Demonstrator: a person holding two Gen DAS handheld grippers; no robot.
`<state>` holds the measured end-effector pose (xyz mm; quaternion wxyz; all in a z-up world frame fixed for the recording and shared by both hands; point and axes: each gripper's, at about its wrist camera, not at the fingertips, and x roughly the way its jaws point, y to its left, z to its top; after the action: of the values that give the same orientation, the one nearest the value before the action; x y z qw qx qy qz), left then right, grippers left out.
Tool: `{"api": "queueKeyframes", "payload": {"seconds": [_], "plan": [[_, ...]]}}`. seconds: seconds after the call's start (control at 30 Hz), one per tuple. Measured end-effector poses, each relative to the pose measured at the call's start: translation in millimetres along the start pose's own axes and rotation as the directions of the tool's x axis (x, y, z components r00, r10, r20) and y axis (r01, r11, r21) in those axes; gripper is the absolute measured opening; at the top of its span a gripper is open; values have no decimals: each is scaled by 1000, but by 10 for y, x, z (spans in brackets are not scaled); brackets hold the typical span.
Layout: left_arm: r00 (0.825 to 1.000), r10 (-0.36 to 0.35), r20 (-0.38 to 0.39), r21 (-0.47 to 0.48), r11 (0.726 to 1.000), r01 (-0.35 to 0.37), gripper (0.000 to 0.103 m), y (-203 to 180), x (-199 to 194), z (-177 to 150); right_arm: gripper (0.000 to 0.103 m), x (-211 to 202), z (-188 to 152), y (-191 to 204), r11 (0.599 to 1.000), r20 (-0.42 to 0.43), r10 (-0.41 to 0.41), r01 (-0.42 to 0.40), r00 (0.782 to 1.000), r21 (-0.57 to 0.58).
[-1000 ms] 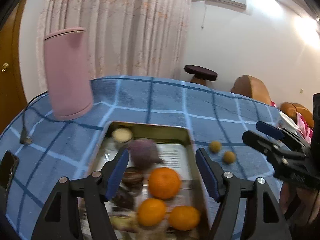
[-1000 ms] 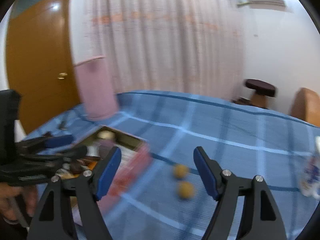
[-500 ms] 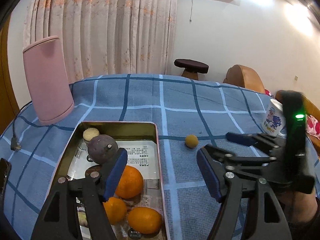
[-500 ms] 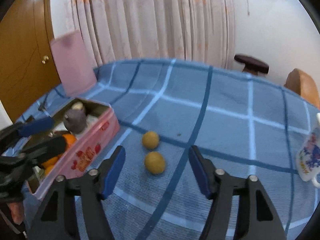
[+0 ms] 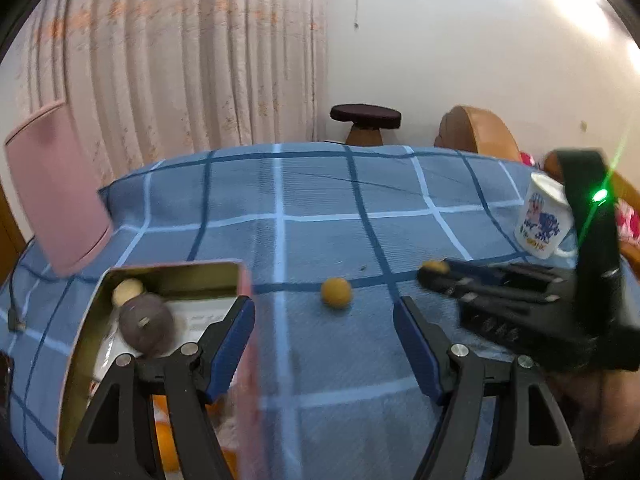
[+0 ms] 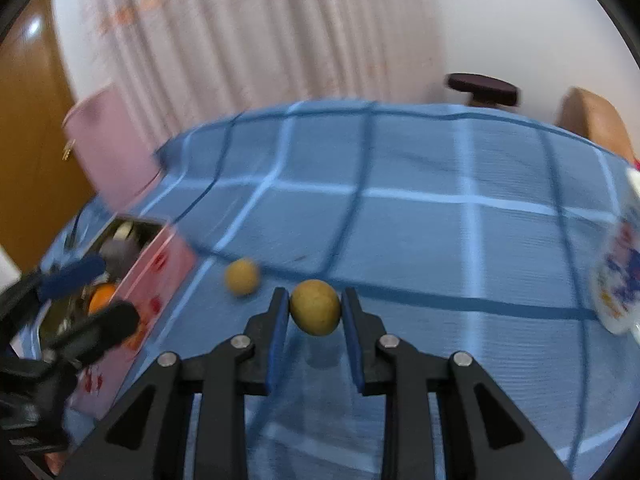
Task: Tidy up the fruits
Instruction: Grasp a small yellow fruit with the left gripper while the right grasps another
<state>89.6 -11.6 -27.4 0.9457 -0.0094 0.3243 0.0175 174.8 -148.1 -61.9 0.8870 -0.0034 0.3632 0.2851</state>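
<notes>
A small yellow-brown round fruit (image 6: 315, 307) sits between the blue pads of my right gripper (image 6: 314, 308), which is shut on it just above the blue checked cloth. A second such fruit (image 6: 241, 277) lies loose on the cloth to its left. In the left wrist view that loose fruit (image 5: 336, 292) lies just beyond my open left gripper (image 5: 322, 308), and the right gripper (image 5: 432, 274) shows at the right with the held fruit (image 5: 435, 267) at its tip. The pink tin (image 5: 172, 270) at the left holds a purple fruit (image 5: 146, 328), a pale round one (image 5: 127, 292) and oranges (image 5: 164, 436).
A tall pink cylinder (image 5: 56, 188) stands at the table's back left, with a cable (image 5: 16, 320) beside it. A white printed mug (image 5: 542, 220) stands at the right. Behind the table are a dark stool (image 5: 365, 118) and a brown chair (image 5: 476, 132).
The right gripper came down around the nearer yellow fruit and shut on it. The left gripper moved right, from over the tin to the cloth beside it, still open.
</notes>
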Motion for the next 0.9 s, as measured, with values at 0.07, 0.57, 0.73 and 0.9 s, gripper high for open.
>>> {"api": "queueKeyframes", "payload": {"seconds": [0.07,0.57,0.73,0.9], "plan": [[1000,-6,-29,9,1000,6,73,-89,152,41,30,-41,-6,-133,999,16,-26,25,1000,35],[979,26,-202,-19,999,-31,48,-162,964,105,30,-160,-25,-40,1000,52,-24,24,998,-6],[978,34,-204,-24,999,-40,43,-133,996,138,30,-151,-35,-30,1000,47,-26,26,999,-8],[981,3,-194,-35,999,-10,27,-126,933,110,30,-152,-38,-48,1000,47,-29,29,998,-6]]}}
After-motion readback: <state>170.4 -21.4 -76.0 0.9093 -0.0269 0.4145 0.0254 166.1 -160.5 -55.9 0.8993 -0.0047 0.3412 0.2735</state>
